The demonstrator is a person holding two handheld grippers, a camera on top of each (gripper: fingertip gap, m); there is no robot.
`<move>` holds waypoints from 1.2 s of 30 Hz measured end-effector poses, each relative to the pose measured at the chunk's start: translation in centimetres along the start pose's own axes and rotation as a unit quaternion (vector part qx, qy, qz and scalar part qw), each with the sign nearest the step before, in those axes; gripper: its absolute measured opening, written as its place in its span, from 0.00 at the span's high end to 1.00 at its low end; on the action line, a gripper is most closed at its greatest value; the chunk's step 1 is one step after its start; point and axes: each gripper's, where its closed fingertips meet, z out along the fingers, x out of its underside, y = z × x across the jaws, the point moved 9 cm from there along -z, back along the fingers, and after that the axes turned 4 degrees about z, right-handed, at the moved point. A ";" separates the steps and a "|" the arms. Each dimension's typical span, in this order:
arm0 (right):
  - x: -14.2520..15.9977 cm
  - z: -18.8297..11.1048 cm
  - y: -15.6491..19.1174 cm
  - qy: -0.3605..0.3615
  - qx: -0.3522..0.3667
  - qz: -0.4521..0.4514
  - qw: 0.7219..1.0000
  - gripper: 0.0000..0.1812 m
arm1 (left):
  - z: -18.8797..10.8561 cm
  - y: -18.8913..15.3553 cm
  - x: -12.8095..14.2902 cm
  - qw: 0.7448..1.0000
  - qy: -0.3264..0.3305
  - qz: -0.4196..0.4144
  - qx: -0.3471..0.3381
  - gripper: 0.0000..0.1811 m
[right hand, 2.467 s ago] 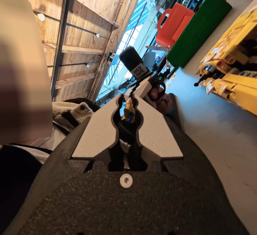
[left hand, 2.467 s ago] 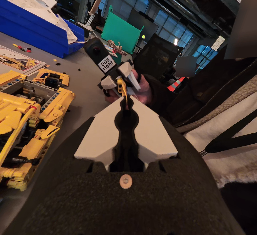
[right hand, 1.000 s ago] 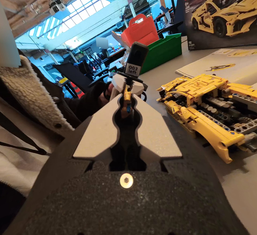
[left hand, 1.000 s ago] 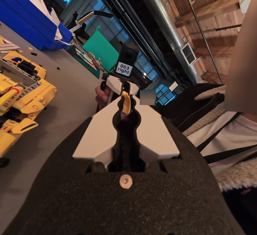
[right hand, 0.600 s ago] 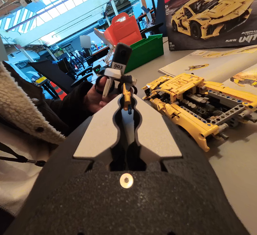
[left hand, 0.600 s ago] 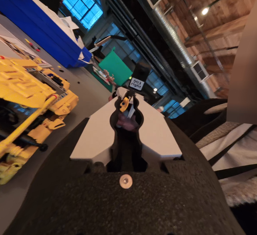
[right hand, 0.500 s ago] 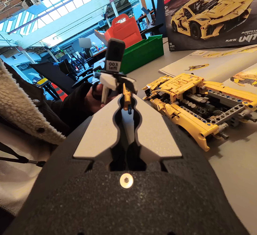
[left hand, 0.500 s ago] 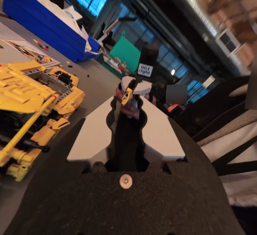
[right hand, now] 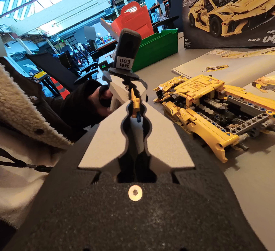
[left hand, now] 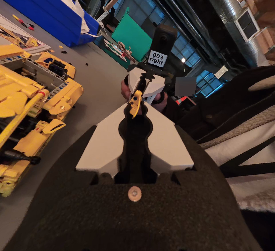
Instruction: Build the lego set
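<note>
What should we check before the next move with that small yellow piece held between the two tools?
1. Right tool shut on the yellow piece: ok.
2. Left tool gripping the same piece: cannot tell.
3. Blue pin present on the piece, sticking out: ok.
4. Piece held clear of the car model and the table: ok.
5. Target spot on the model for this piece: cannot tell.

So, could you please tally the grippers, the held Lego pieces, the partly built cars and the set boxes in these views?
Grippers: 2 (left gripper, right gripper)
Held Lego pieces: 1 (yellow piece)
Partly built cars: 1 (yellow car)
Set boxes: 1 (set box)
Total: 5
</note>
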 end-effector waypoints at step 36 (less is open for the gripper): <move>0.4 -0.5 -1.6 0.001 0.002 0.093 0.996 0.96 | -1.6 1.0 -1.0 0.994 -0.081 -0.067 0.035 0.84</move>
